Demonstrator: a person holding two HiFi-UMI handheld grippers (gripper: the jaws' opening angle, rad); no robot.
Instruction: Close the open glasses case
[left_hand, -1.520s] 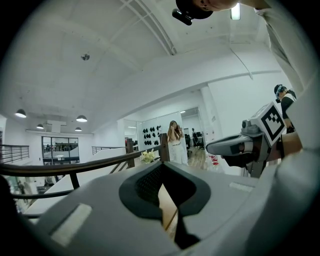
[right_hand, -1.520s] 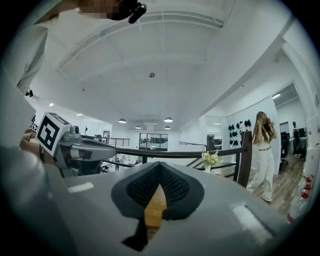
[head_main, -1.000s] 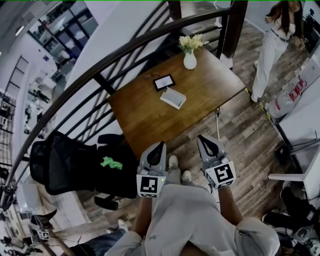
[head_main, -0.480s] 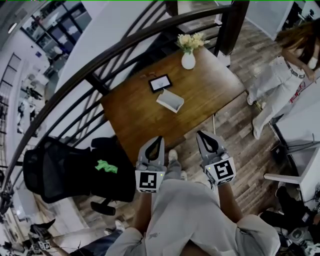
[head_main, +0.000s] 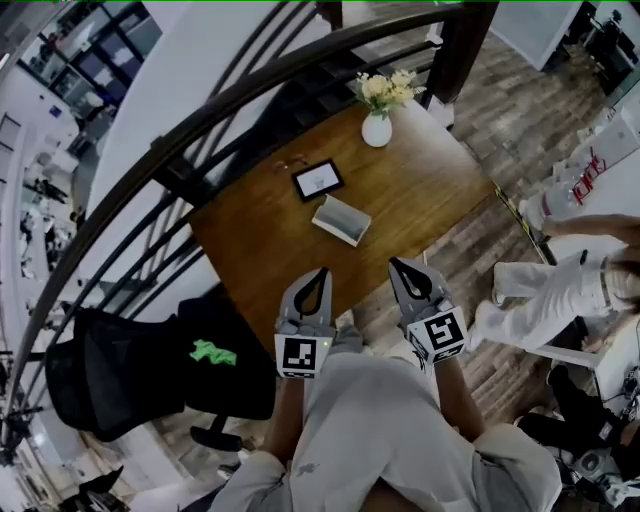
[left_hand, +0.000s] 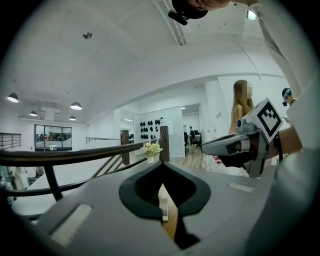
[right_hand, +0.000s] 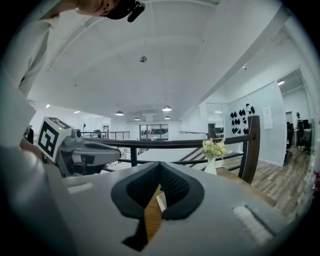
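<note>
We hold both grippers out over the floor (head_main: 470, 250), just short of the near edge of the wooden table (head_main: 270, 240). The left gripper (head_main: 319, 272) has its jaws together, tip against tip, with nothing between them. Its own view shows the two dark pads (left_hand: 135, 192) meeting at the top. The right gripper (head_main: 394, 263) is the same, closed tip to tip and empty. The two sit side by side, apart from each other, both pointing toward 12 o'clock at the table.

The glasses case (head_main: 341, 219) lies near the middle of the table, at 12 o'clock from the grippers and well apart from both. It lies open, with its pale inside showing. Neither gripper touches it. Through the loop of each gripper's closed jaws we see a sliver of the pale case on the brown tabletop.

At 11 o'clock from the case, near it, lies a flat black-framed panel (head_main: 318, 180) with a white face. At 1 o'clock from the case, near the table's far corner, stands a white vase (head_main: 377, 129) holding pale yellow flowers (head_main: 386, 88). A dark railing (head_main: 230, 100) curves round the far side of the table. At 8 o'clock from the grippers is a black chair (head_main: 130, 370) with a green thing (head_main: 213, 352) on it. At 3 o'clock a person (head_main: 545, 295) in pale trousers is on the floor.
</note>
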